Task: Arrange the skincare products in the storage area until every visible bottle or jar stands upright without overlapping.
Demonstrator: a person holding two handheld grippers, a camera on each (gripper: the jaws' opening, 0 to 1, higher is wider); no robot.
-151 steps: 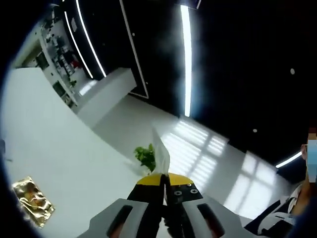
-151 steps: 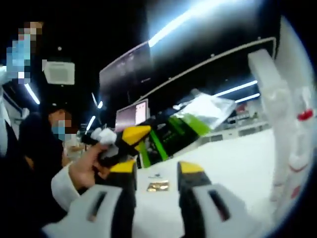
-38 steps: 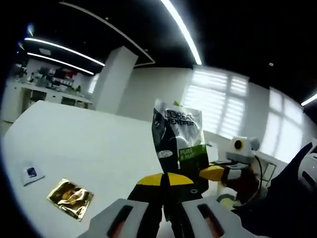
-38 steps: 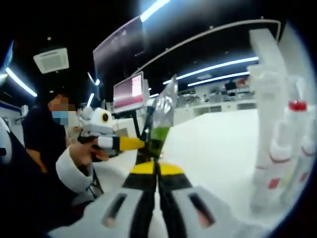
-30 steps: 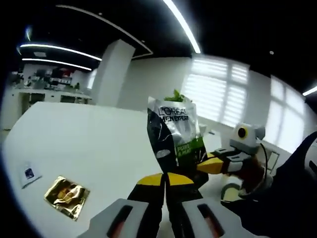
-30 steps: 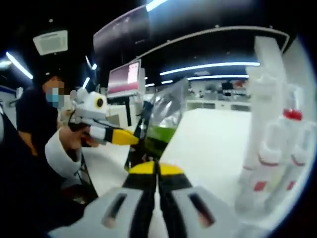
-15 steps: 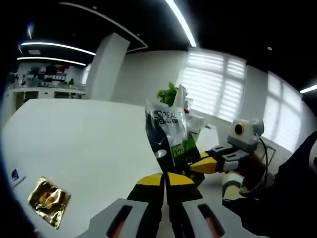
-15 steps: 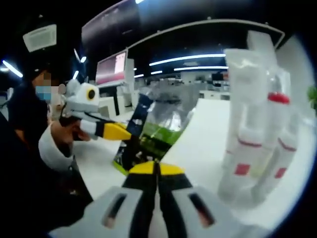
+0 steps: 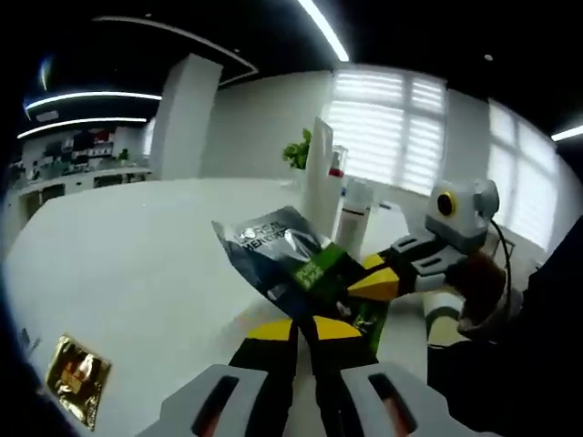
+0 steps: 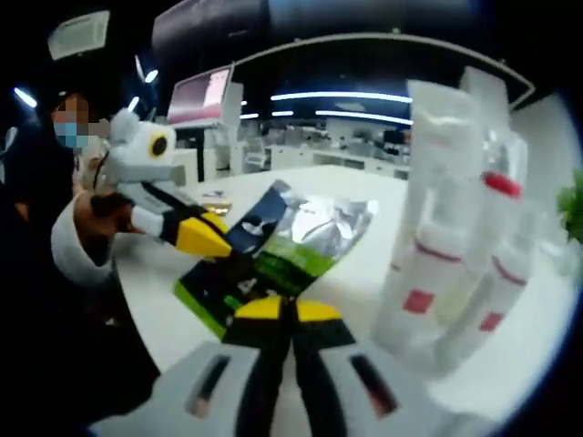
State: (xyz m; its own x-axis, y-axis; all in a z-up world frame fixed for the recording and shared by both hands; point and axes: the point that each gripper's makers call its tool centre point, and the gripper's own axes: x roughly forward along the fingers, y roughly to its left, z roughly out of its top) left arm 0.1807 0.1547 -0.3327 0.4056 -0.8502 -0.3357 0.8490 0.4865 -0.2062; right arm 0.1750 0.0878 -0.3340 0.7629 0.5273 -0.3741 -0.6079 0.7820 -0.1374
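Observation:
A silver, black and green skincare sachet [image 9: 284, 259] [image 10: 284, 244] hangs tilted over the white table [image 9: 137, 246], held at two edges. My left gripper [image 9: 297, 330] is shut on its near edge; in the right gripper view it comes in from the left as a yellow-tipped left gripper [image 10: 202, 236] in a person's hand [image 10: 84, 228]. My right gripper [image 10: 288, 310] is shut on the sachet's green end, and enters the left gripper view as the right gripper [image 9: 378, 282]. Tall white bottles [image 9: 321, 182] [image 10: 439, 228] stand upright just behind the sachet.
A gold foil sachet [image 9: 77, 378] lies flat on the table at lower left. A green plant [image 9: 297, 150] stands behind the bottles. One bottle has a red cap [image 10: 493, 182]. A person [image 10: 36, 182] stands at the table's left edge.
The sachet has gone from standing upright between the grippers to leaning nearly flat. Both grippers stay shut on it and have come closer to the white bottles.

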